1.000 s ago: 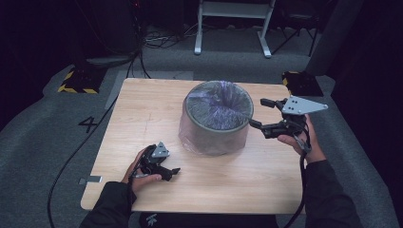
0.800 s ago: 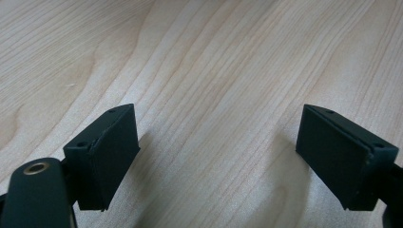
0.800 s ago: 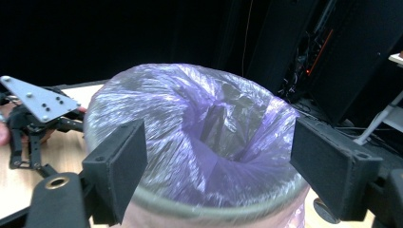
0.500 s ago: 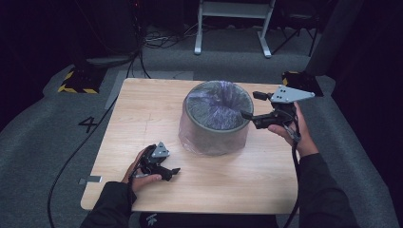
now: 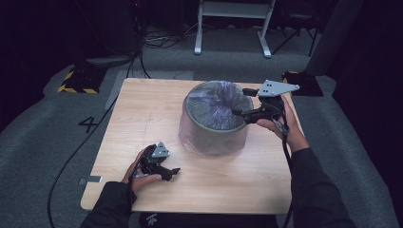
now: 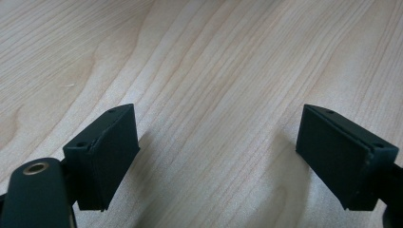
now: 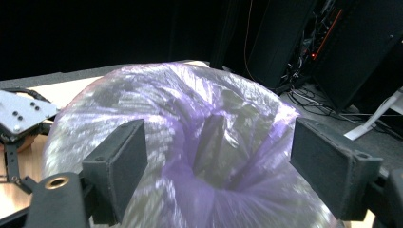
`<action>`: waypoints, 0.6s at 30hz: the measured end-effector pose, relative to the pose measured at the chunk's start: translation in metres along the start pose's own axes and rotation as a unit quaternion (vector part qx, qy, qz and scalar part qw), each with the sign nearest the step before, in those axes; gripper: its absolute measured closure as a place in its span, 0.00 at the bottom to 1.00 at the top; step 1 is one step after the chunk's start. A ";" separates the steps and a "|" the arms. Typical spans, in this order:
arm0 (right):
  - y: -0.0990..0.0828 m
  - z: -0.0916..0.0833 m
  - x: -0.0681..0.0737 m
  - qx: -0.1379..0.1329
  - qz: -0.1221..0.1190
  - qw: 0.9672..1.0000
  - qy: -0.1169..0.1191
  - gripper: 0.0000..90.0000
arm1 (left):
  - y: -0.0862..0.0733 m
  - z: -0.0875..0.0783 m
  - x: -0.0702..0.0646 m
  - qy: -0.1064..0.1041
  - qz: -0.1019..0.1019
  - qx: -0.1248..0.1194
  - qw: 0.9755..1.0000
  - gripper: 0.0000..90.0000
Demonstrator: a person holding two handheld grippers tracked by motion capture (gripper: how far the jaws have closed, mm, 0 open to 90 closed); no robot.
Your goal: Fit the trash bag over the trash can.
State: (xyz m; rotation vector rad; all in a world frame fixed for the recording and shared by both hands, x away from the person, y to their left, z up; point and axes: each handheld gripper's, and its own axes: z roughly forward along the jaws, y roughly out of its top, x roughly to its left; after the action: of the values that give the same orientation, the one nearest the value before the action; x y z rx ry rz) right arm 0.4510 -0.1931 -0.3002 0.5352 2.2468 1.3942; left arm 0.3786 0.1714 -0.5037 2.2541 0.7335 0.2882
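Right of centre in the high view, the right claw (image 5: 239,101) hangs open over the bag-lined bin (image 5: 214,116); lower left, the left claw (image 5: 172,172) rests open on the tabletop (image 5: 142,109).

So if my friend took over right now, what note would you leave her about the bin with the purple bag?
Left tongs: open, nothing between them, resting low on the wooden table near its front edge.
Right tongs: open, nothing held, over the right side of the bin's rim, facing the bag's middle.
Bin: upright at the table's middle, lined with the purple bag. The bag drapes over the rim and down the outside, and dips into a hollow at the centre.
Done: the bag sits in the bin.
Left: probably gripping the bag, which neither tongs touches yet. Whether it needs pushing in or pulling out, I cannot tell.
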 end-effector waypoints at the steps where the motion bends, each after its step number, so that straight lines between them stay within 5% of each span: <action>1: 0.001 0.003 0.000 0.001 0.001 1.000 0.001 0.22 | 0.000 0.000 0.000 0.000 0.000 0.000 1.000 0.15; 18: 0.008 0.042 0.000 0.058 0.001 0.998 0.010 0.23 | 0.000 0.000 0.000 0.000 0.000 0.000 1.000 0.15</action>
State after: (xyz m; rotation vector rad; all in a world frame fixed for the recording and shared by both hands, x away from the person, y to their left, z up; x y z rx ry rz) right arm 0.4750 -0.1583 -0.3095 0.5651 2.3552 1.2808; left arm 0.3785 0.1715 -0.5037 2.2546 0.7349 0.2875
